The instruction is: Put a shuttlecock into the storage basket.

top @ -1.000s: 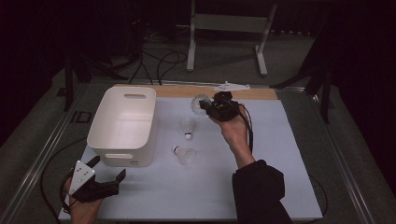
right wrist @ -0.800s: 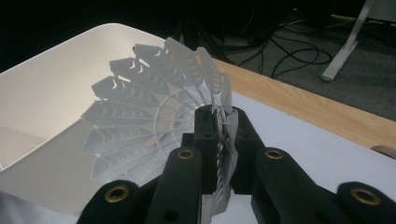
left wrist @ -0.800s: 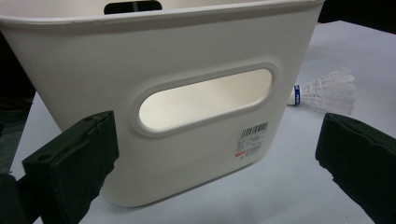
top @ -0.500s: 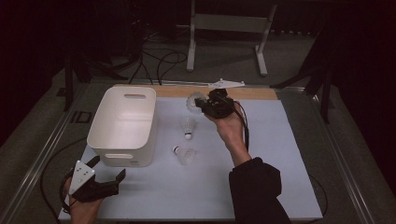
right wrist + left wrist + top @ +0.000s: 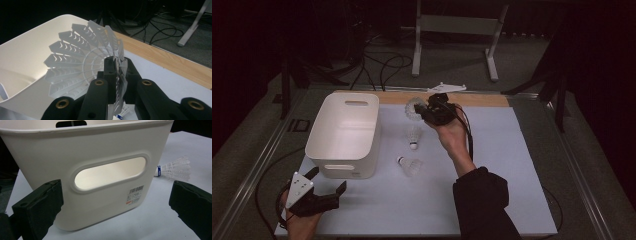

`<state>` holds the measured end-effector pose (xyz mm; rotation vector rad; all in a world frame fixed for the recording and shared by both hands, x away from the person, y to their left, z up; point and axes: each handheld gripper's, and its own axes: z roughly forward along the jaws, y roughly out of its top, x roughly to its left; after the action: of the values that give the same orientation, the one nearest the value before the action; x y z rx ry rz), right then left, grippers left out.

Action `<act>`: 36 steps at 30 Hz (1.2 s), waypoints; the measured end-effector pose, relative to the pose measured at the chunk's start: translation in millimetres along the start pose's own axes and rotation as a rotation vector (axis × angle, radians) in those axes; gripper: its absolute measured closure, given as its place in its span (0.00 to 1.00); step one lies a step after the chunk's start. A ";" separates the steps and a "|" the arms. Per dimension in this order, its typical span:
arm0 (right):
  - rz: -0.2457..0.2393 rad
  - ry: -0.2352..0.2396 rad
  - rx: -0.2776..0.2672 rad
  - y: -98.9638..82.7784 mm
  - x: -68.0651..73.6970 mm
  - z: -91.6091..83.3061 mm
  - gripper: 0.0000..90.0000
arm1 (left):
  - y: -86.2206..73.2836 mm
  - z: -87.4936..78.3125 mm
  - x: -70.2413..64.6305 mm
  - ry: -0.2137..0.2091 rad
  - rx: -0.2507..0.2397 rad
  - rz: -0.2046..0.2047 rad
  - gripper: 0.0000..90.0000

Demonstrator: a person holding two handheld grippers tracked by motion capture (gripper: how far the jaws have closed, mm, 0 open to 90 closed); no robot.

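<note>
Three shuttlecocks are in play on the white worktop (image 5: 512, 190). One shuttlecock (image 5: 413, 108) is pinched by its plastic skirt in the right gripper (image 5: 428, 112), whose jaws are closed almost fully on the thin skirt wall, held in the air near the worktop's far edge, just beside the far right corner of the white bin (image 5: 343, 134). In the right gripper view the held shuttlecock (image 5: 82, 67) fans out ahead of the jaws with the bin's open mouth (image 5: 22, 65) beyond it.

The step in hand looks like carrying this shuttlecock over the bin and dropping it in. To do it well, the right gripper should travel left until the whole skirt is past the rim and over the cavity, then open its jaws; letting go too early risks the light shuttlecock glancing off the rim. The pinch should stay gentle, since the skirt already bends between the pads.

Two more wait on the worktop: an upright shuttlecock (image 5: 413, 136) near the middle and a lying shuttlecock (image 5: 410, 165) nearer the front edge. The left gripper (image 5: 328, 183) rests at the front left corner, jaws wide apart and empty, facing the bin's handle slot (image 5: 110, 173).
</note>
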<state>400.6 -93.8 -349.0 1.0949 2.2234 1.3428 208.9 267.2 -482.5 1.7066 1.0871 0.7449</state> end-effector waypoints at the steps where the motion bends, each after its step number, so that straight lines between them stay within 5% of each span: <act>1: -0.006 0.001 0.000 0.1 0.7 0.9 0.93 | 0.0 0.0 -0.1 0.000 -0.001 0.000 0.00; 36: -0.049 0.052 -0.003 10.1 28.5 22.3 0.93 | -0.1 0.1 -0.4 -0.003 -0.003 -0.006 0.00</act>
<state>400.0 -56.2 -348.5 1.0085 2.2690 1.3691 208.8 266.8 -482.6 1.7005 1.0878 0.7400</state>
